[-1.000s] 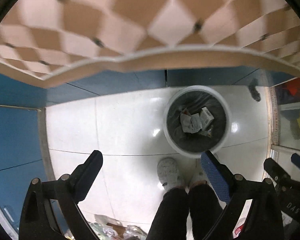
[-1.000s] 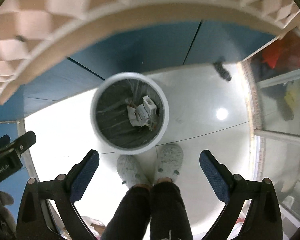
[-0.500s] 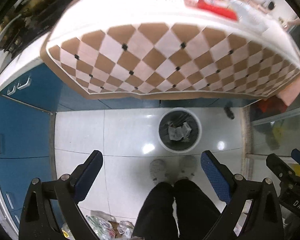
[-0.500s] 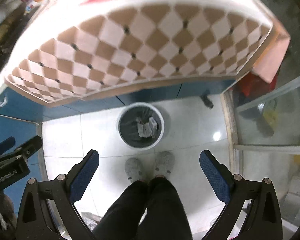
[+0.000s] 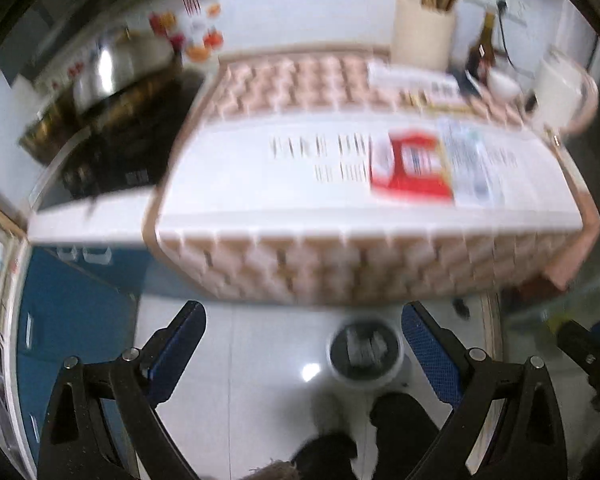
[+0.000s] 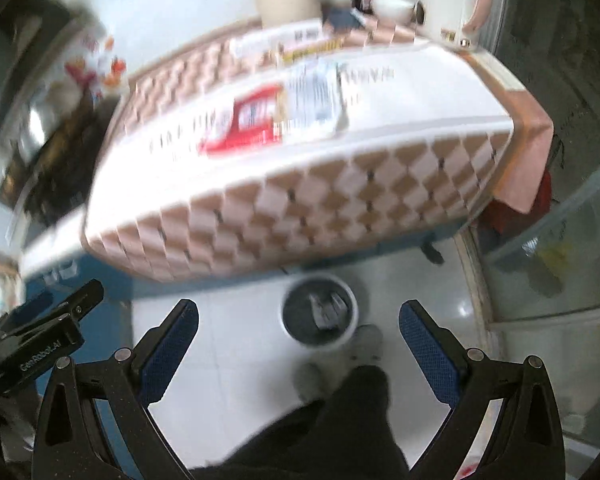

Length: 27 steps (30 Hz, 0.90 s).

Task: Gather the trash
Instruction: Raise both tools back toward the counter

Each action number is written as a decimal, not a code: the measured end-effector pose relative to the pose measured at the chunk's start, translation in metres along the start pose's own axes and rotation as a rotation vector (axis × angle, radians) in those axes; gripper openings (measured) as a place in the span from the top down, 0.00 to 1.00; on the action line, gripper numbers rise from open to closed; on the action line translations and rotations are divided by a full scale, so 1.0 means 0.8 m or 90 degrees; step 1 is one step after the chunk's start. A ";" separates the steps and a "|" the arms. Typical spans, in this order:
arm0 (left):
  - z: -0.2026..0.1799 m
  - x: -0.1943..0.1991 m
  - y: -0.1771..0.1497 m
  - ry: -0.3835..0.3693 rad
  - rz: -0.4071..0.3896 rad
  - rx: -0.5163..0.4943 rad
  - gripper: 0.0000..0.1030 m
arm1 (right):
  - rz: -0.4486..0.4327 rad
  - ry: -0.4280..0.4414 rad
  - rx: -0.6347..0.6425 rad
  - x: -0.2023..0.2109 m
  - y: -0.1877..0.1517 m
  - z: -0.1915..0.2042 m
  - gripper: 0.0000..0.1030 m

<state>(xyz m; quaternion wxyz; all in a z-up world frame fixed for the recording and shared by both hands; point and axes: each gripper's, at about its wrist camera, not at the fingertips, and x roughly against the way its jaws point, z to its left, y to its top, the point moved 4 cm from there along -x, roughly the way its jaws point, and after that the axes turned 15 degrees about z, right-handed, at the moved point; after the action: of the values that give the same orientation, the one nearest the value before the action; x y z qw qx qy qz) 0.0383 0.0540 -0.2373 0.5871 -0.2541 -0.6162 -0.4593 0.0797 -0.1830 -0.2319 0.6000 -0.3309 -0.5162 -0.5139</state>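
A kitchen, blurred: I see a checked cloth over the counter, stove at the left. On the cloth lies a red packet beside a pale wrapper. Below on the floor, the bin holds scraps. My left gripper and right gripper are both released, empty.

We raised both views off the bin until the surface top and its red packet appeared.

Bin on floor before table; papers on table.
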 end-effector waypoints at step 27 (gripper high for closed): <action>-0.144 -0.186 0.365 0.252 0.079 -0.070 0.00 | 0.050 -0.126 0.224 -0.235 0.494 -0.007 0.61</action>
<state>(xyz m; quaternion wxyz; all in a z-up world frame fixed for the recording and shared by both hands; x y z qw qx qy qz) 0.3705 0.1188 -0.3142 0.7092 -0.2279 -0.4459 -0.4963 0.4711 -0.0366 -0.3610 0.6145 -0.2903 -0.6409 -0.3569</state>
